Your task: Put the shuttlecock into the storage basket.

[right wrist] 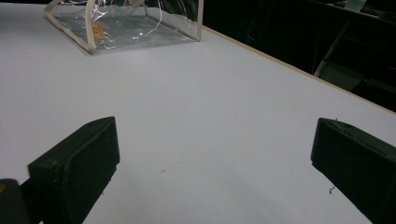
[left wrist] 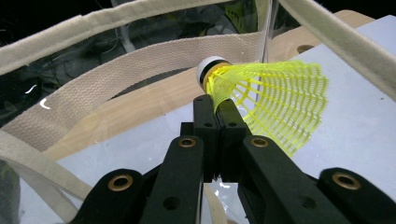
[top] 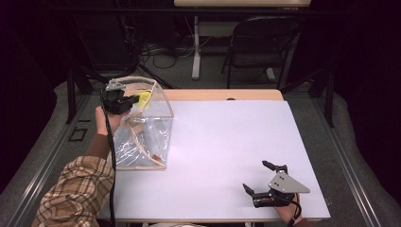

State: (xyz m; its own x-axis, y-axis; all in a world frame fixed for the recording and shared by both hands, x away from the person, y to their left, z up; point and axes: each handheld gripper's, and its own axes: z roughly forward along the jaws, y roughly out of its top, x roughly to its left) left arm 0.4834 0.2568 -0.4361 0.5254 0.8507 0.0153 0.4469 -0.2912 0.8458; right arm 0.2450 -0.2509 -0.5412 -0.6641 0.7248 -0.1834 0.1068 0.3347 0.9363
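While the room behind is dark, the white tabletop [top: 227, 142] is bright and smooth, with a strip of light wood along its far edge. A clear plastic bag [top: 144, 130] with cream cloth trim and straps stands on the left part of the tabletop. The left gripper [top: 137, 100] is held at the top of the bag, and its jaws are closed tight on a yellow shuttlecock [left wrist: 261, 95]. The jaws pinch it by the yellow net skirt, just under its white tip. The shuttlecock is up at the open mouth of the bag, above the tabletop.

The right gripper [top: 259, 177] sits low over the near right corner of the tabletop, well apart from the bag. Its jaws are wide open with nothing between them.

Past the tabletop, the grey floor holds a dark folding chair [top: 260, 45], a white table leg [top: 196, 47] and a tangle of cables [top: 161, 52]. A plaid sleeve [top: 78, 191] comes in at the near left.
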